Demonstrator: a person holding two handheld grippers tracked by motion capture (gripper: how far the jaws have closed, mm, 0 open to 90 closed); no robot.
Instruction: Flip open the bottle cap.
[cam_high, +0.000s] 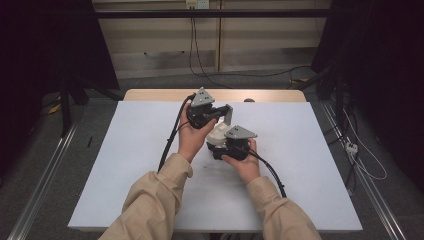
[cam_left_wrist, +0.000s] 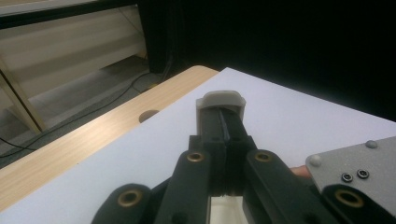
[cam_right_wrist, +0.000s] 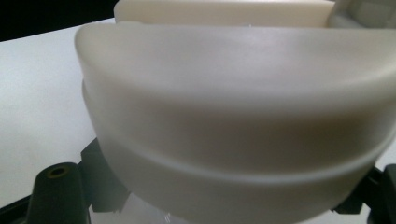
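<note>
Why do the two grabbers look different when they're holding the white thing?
The left gripper sits farther up the table; the right gripper sits nearer the person. The left pinches a thin edge of the white plastic piece; the right holds its wide rounded body. Both are shut on it.

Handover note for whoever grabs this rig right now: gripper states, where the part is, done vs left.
Left hand-held gripper: jaws shut, a thin edge of the white plastic piece pinched at their tips.
Right hand-held gripper: jaws nearly closed, against the same white plastic piece, which is pressed close to its camera; exact grip point hidden.
Piece sits between both grippers over the middle of the white mat, near the far side.
Done: piece gripped by the left gripper.
Left: unclear from here; probably pulling apart or repositioning it.
</note>
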